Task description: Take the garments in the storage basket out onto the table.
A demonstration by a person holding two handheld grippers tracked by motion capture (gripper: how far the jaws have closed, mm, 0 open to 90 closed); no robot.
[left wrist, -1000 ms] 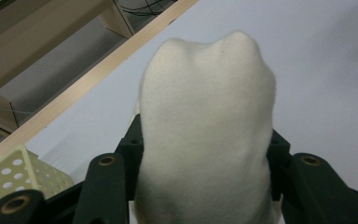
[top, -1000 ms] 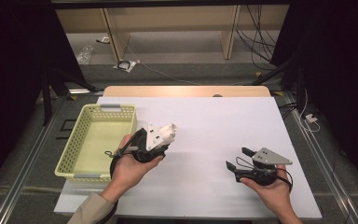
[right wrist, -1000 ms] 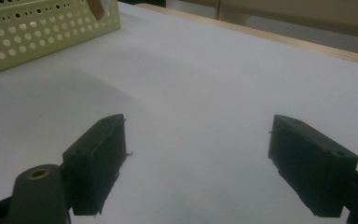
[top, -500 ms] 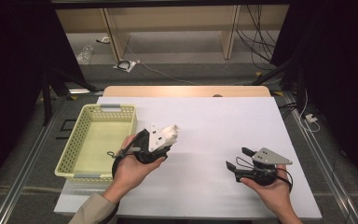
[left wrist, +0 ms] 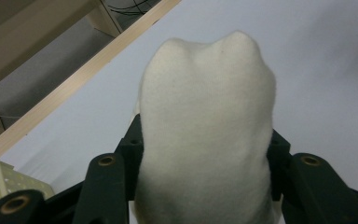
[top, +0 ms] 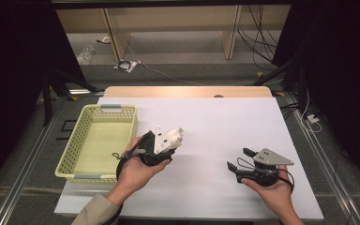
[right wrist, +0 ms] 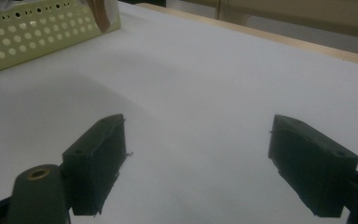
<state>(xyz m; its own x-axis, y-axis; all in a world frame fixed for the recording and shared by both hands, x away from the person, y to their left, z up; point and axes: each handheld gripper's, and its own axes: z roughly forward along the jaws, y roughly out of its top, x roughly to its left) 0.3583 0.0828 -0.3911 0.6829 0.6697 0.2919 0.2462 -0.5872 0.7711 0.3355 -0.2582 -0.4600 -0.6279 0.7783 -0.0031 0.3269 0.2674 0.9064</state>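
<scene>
A: Two grippers over the white table top (top: 215, 117). Nearest first: right gripper (top: 240, 159) at five o'clock of the table, jaws spread wide, fingers (right wrist: 98, 158) well apart with nothing but bare surface between. Why so idle?

B: Probably parked clear, out of the other hand's way. Looks like a one-handed job.

A: And the left gripper (top: 168, 140), at about ten o'clock from the right one?

B: Pinching a cream-white soft knitted bundle (left wrist: 205, 130), sock-like. Seemingly held just off the table, ready for carrying rather than resting.

A: Where against the fingers?

B: Squarely between them. Fingers (left wrist: 131, 144) pressed into either flank, at nine and three o'clock of the bundle, fabric bulging well past the tips toward twelve. Seated deep in the grip, not nipped at the very ends, so unlikely to slip.

A: Farther off?

B: Pale yellow perforated plastic basket (top: 70, 159) at nine o'clock of the left gripper, near but apart, looking empty. Likely the destination, set within easy reach of that hand. Beyond, at twelve, light wooden table edge (top: 187, 91).
</scene>
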